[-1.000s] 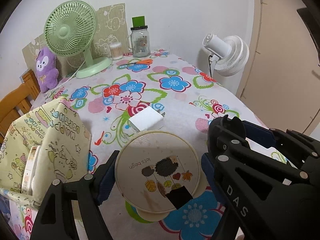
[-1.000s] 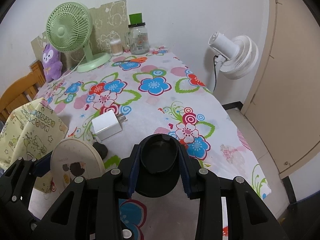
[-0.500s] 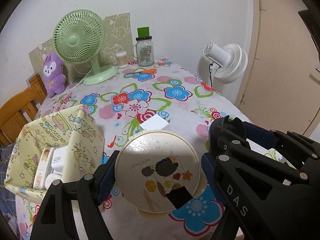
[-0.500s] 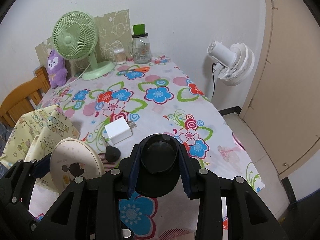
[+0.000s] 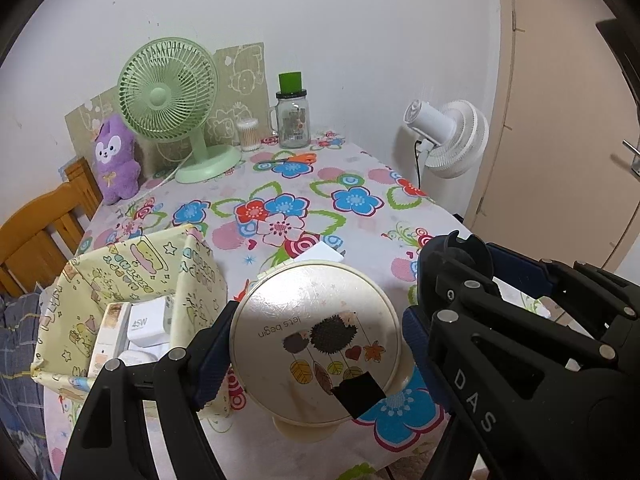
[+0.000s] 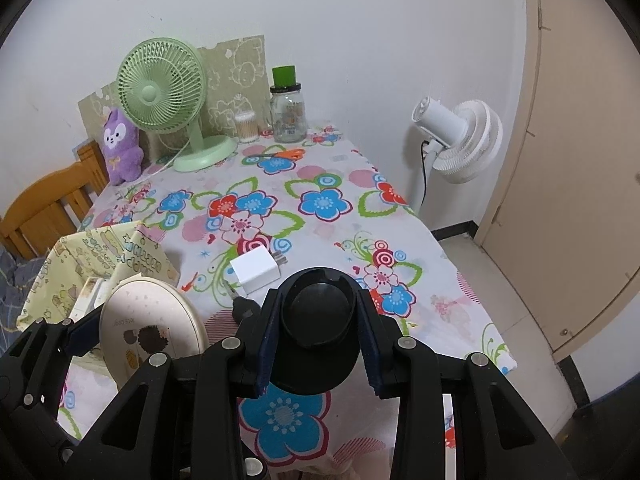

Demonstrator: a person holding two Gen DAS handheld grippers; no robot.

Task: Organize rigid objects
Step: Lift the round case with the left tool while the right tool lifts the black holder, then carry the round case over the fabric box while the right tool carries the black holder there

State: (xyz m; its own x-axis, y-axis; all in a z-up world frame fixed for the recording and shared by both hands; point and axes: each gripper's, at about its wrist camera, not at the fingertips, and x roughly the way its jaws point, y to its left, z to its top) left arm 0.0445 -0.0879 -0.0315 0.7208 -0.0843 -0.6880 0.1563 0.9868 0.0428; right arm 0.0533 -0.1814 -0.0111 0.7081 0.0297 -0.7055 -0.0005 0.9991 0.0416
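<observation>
My left gripper point(image 5: 316, 344) is shut on a round cream mirror point(image 5: 316, 340) with a hedgehog print, held above the table's near edge; it also shows in the right wrist view point(image 6: 150, 328). My right gripper point(image 6: 318, 320) is shut on a black round holder point(image 6: 318, 332), held above the table. A yellow patterned fabric box point(image 5: 132, 280) stands to the left and holds a white 45W charger point(image 5: 146, 326) and other small boxes. A white charger plug point(image 6: 256, 270) lies on the tablecloth between the box and the grippers.
At the back stand a green desk fan point(image 5: 172, 96), a purple plush point(image 5: 114, 160), a glass jar point(image 5: 294, 120), a cotton swab tub point(image 5: 249, 135) and orange scissors point(image 5: 298, 157). A white floor fan point(image 6: 460, 140) stands right of the table. A wooden chair point(image 5: 36, 232) is at left.
Both grippers have pulled back and risen with their objects. The table looks farther away and the inside of the fabric box has come into view at left.
</observation>
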